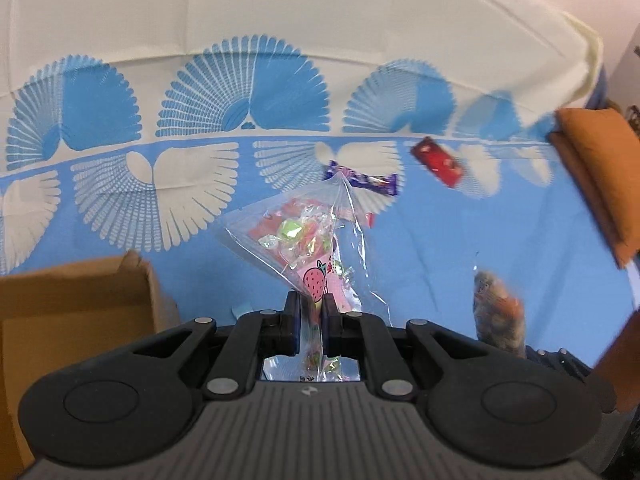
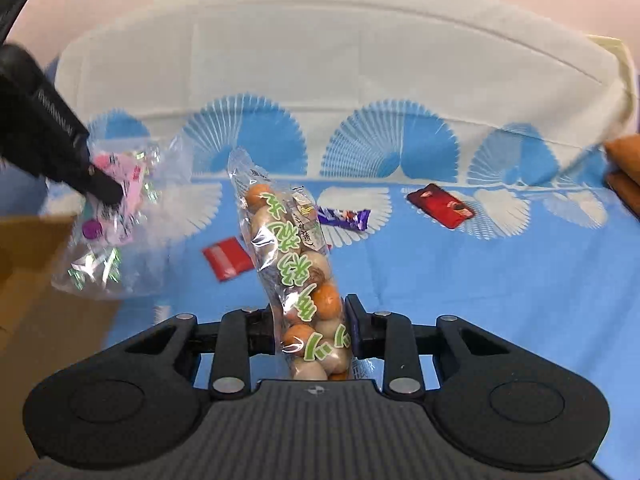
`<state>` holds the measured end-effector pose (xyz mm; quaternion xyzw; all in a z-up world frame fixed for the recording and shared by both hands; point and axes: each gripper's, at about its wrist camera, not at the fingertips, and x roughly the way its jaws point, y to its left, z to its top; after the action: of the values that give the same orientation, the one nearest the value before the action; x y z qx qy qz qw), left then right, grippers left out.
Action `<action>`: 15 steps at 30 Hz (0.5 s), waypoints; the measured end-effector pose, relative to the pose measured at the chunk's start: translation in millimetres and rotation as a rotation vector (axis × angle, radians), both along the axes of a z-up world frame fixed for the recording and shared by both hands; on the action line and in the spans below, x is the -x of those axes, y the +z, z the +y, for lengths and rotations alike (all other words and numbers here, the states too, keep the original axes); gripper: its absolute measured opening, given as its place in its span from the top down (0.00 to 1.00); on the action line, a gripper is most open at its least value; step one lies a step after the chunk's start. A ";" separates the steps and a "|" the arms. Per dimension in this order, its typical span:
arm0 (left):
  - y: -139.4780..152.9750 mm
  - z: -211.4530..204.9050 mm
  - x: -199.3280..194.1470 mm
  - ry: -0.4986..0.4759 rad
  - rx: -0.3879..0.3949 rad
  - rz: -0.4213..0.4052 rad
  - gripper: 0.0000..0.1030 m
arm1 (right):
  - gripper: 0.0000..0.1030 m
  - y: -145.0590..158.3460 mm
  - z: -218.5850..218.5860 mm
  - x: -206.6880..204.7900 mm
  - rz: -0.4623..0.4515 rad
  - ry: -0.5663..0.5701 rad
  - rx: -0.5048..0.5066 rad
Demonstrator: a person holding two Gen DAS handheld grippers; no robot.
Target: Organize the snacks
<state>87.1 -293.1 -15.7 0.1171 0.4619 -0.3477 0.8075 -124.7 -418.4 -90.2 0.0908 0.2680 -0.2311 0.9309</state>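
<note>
My left gripper (image 1: 311,304) is shut on a clear bag of wrapped candies (image 1: 304,236) with a pink strawberry label, held above the blue-and-white cloth (image 1: 120,240). The same candy bag (image 2: 116,216) hangs at the left of the right wrist view under the left gripper (image 2: 105,191). My right gripper (image 2: 310,316) is shut on a clear packet of round orange and beige snacks (image 2: 298,264) with green lettering, lifted off the cloth. That packet (image 1: 498,312) shows blurred at the lower right of the left wrist view.
On the cloth lie a purple wrapped bar (image 2: 344,218), a dark red packet (image 2: 442,205) and a red packet (image 2: 226,260). An open cardboard box (image 1: 76,304) stands at the left. Orange cushions (image 1: 596,160) sit at the right edge.
</note>
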 end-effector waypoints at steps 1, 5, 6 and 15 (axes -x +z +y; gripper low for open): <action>7.0 9.4 8.1 -0.005 0.010 0.002 0.90 | 0.69 8.0 10.1 6.9 -0.015 -0.003 -0.008; 33.8 52.8 40.6 -0.005 0.036 -0.013 0.90 | 0.69 41.7 56.6 33.0 -0.057 0.046 -0.030; 38.9 64.5 48.2 0.005 0.032 -0.019 0.90 | 0.69 48.8 68.8 38.0 -0.062 0.066 -0.037; 68.0 210.8 119.0 0.072 0.017 -0.057 0.90 | 0.69 95.0 177.8 71.0 -0.074 0.221 -0.100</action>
<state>-31.9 -82.2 52.2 0.1033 0.4398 -0.3189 0.8332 -195.7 -240.7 4.8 0.1156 0.2528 -0.1100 0.9543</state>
